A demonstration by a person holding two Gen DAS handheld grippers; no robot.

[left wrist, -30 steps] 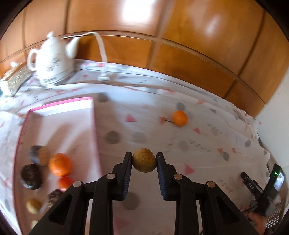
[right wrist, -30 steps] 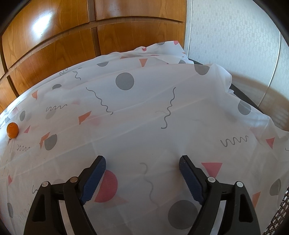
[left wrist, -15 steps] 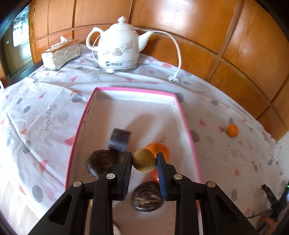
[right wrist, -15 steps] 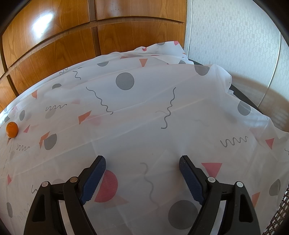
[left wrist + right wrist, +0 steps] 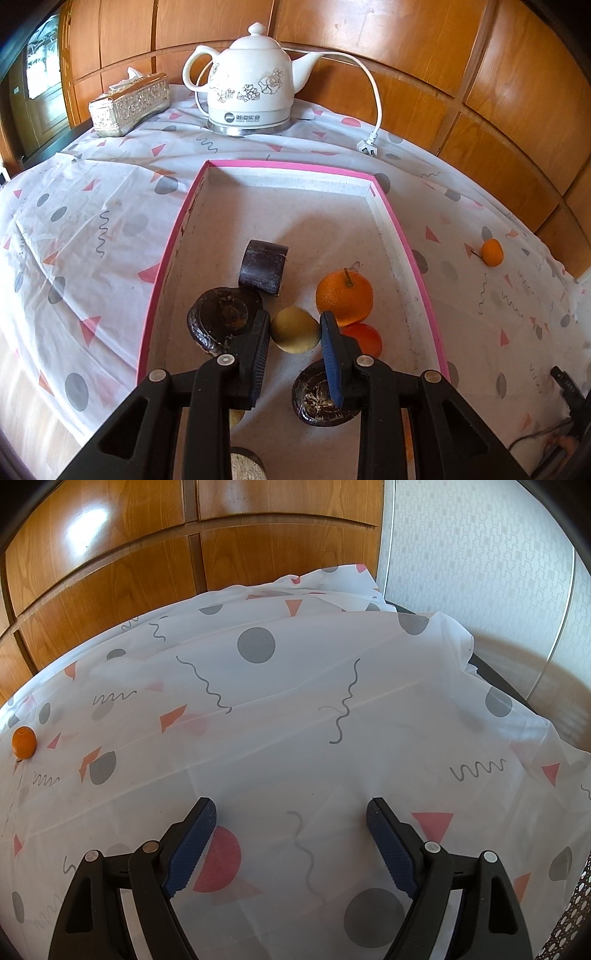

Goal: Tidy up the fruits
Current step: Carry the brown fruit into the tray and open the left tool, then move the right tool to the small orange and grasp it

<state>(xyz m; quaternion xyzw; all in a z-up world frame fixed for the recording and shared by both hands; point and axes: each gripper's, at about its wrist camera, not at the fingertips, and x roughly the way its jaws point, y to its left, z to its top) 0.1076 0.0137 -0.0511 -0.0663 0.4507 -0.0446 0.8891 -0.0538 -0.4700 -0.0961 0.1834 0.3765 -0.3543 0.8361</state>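
Observation:
My left gripper [image 5: 294, 330] is shut on a small yellow-brown fruit [image 5: 294, 329] and holds it above the pink-rimmed tray [image 5: 388, 229]. In the tray lie a large orange [image 5: 344, 296], a red-orange fruit [image 5: 364, 339], and three dark purple-brown fruits [image 5: 263, 266] [image 5: 218, 316] [image 5: 316, 398]. A small orange [image 5: 492, 252] lies on the cloth right of the tray; it also shows in the right wrist view [image 5: 24, 741] at far left. My right gripper [image 5: 291, 821] is open and empty above the patterned tablecloth.
A white electric kettle [image 5: 251, 85] with its cord and plug [image 5: 367, 147] stands behind the tray. A silver tissue box [image 5: 129, 104] sits at the back left. Wooden panels rise behind the table. A dark device [image 5: 569, 391] lies at the right edge.
My left gripper has swung left with the yellow-brown fruit, from over the bare cloth to over the tray, then a little closer. The right gripper has not moved.

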